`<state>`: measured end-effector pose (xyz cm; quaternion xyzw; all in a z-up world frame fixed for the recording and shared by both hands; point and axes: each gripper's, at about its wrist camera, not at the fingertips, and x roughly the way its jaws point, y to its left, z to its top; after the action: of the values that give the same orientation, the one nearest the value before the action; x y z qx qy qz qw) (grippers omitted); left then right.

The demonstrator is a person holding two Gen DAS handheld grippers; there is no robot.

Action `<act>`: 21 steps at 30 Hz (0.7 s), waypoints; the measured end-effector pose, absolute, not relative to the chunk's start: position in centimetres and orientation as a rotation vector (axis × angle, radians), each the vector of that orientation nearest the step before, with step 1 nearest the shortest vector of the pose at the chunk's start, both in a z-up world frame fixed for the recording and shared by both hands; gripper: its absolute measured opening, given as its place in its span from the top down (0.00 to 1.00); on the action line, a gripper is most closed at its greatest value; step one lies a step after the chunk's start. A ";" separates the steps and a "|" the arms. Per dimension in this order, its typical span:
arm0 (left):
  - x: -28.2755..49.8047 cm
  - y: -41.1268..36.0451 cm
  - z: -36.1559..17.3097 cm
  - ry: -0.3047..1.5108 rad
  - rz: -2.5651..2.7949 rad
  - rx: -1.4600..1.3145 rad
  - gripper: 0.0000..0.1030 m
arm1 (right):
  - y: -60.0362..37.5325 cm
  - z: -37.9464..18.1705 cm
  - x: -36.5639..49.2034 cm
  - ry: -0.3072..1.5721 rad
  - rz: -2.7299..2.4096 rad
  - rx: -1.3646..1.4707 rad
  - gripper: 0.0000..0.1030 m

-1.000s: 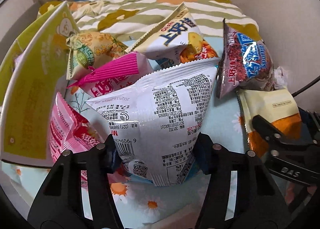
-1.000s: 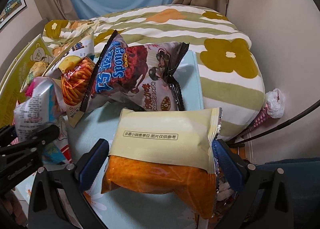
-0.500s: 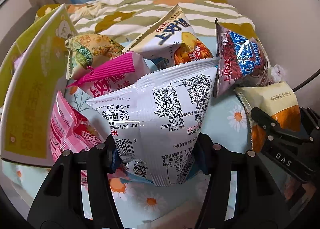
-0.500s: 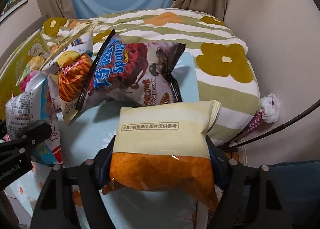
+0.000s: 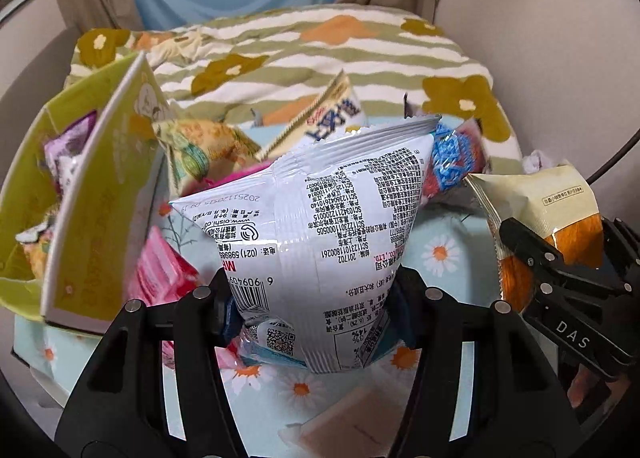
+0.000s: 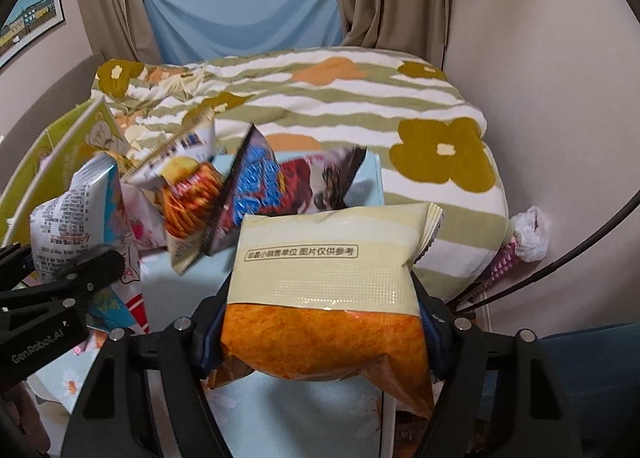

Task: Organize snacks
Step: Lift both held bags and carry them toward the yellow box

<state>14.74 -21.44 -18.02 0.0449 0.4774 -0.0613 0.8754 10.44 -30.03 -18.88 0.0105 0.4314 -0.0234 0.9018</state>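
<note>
Just right of the yellow-green cardboard box point(image 5: 92, 194), the left tongs point(image 5: 316, 298) are clenching a white printed foil snack bag point(image 5: 320, 234) above the daisy-print tabletop point(image 5: 440, 254). Further right of the box, the right tongs point(image 6: 320, 334) are gripping a cream-and-orange snack bag point(image 6: 328, 298).

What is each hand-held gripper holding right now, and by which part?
The left hand-held gripper pinches the white snack bag near its lower end. The right hand-held gripper clamps the cream-and-orange snack bag across its orange lower half.
</note>
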 end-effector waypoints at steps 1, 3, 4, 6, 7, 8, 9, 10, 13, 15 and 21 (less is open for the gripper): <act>14.6 -21.3 -17.4 0.985 -0.130 0.085 0.46 | -30.0 -18.4 10.3 0.884 -0.046 0.024 0.31; 14.3 -21.1 -16.5 0.965 -0.131 0.078 0.46 | -29.9 -17.3 9.8 0.866 -0.042 0.022 0.31; 14.1 -20.9 -16.0 0.952 -0.131 0.075 0.46 | -29.8 -16.8 9.6 0.856 -0.040 0.020 0.31; 13.8 -20.6 -14.7 0.926 -0.134 0.062 0.46 | -29.5 -15.8 9.3 0.838 -0.035 0.016 0.31; 13.8 -20.5 -14.2 0.916 -0.135 0.058 0.46 | -29.4 -15.2 9.1 0.827 -0.032 0.013 0.31; 13.6 -20.2 -13.5 0.903 -0.136 0.054 0.46 | -29.3 -14.6 8.9 0.816 -0.028 0.016 0.31; 13.5 -20.0 -13.0 0.892 -0.136 0.048 0.46 | -29.2 -14.0 8.8 0.804 -0.023 0.019 0.31; 13.4 -19.7 -12.3 0.880 -0.135 0.040 0.46 | -29.1 -13.5 8.7 0.798 -0.019 0.023 0.31; 13.2 -18.3 -10.1 0.842 -0.128 0.010 0.46 | -28.4 -11.6 8.5 0.771 0.012 0.037 0.31; 13.2 -17.2 -8.8 0.823 -0.124 -0.005 0.46 | -27.7 -10.4 8.6 0.754 0.036 0.032 0.31; 13.4 -11.7 -5.5 0.769 -0.061 -0.053 0.46 | -23.5 -6.6 9.8 0.713 0.160 0.013 0.31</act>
<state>13.42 -11.67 -5.48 -0.0257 0.3748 -0.0297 0.9263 9.83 -23.49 -6.58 0.0063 0.3488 0.0781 0.9339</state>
